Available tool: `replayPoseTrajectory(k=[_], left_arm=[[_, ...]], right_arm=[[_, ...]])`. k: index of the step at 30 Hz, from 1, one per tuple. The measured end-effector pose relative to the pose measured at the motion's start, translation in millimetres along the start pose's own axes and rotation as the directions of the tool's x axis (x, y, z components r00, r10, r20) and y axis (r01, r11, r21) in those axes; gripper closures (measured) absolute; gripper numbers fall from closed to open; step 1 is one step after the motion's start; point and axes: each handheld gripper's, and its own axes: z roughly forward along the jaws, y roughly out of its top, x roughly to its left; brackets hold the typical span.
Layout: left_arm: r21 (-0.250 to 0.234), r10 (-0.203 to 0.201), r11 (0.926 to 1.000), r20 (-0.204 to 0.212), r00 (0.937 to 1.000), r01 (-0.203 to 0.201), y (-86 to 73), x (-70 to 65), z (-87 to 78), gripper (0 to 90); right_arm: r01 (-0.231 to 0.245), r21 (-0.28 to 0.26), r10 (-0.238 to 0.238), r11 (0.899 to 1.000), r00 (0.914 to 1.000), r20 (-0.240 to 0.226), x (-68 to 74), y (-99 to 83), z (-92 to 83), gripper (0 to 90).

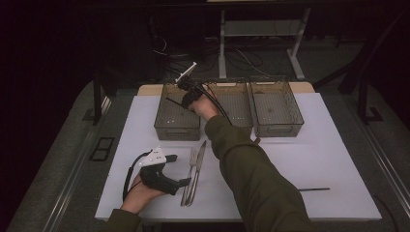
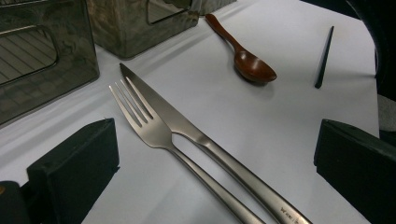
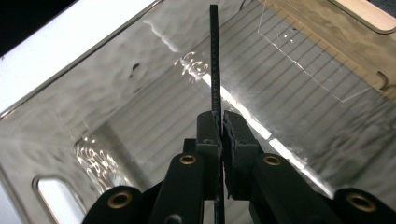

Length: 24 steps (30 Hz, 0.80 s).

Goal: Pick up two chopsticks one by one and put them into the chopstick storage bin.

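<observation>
right gripper view has the right gripper [image 3: 219, 126] clenched on a black chopstick [image 3: 214, 60], its long axis running out over the left bin [image 3: 70, 121]. left gripper [image 2: 215, 154] rests released by the fork [image 2: 149, 126], its jaws standing wide apart; the right hand is the nearer one.

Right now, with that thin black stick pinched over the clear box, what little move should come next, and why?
Probably lower it a little and open the jaws. The right gripper is shut on a black chopstick and hangs over the leftmost clear bin, whose ribbed floor lies right beneath. A second chopstick waits on the white table, so this looks like sorting cutlery into bins.
</observation>
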Motion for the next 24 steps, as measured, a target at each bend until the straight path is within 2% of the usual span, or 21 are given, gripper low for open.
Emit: replayPoseTrajectory(k=[2, 5, 9, 18, 21, 24], left_arm=[[-0.005, -0.003, 1.0, 0.0, 1.0, 0.003, 0.0, -0.1, 0.0, 0.0], [-0.006, -0.004, 1.0, 0.0, 1.0, 0.004, -0.1, 0.1, -0.4, 0.0], [-0.005, -0.005, 1.0, -0.001, 1.0, 0.005, -0.2, 0.1, -0.6, 0.0], [0.011, 0.009, 0.9999, -0.002, 1.0, -0.009, -0.7, 0.2, -0.7, 0.0], [0.018, 0.008, 0.9998, -0.007, 0.9999, -0.008, -1.3, -1.0, -1.1, 0.0], [0.022, 0.012, 0.9997, -0.008, 0.9999, -0.012, -2.0, -1.8, -1.4, 0.0]], right_arm=[[-0.014, -0.008, 0.014, 1.0, 0.9999, 0.001, 1.0, 0.6, 4.2, 83.0], [-0.028, -0.025, 0.028, 0.999, 0.9996, -0.005, 1.1, 0.4, 5.2, 75.6], [-0.016, -0.046, 0.015, 0.999, 0.9996, -0.024, 0.9, -0.5, -0.8, 69.6], [0.02, -0.126, -0.031, 0.992, 0.9958, -0.085, 1.4, -14.0, -30.7, 56.6], [0.054, -0.165, -0.068, 0.985, 0.9943, -0.082, 1.9, -24.6, -43.5, 53.0], [0.079, -0.204, -0.102, 0.976, 0.9895, -0.103, 1.0, -37.4, -57.9, 52.5]])
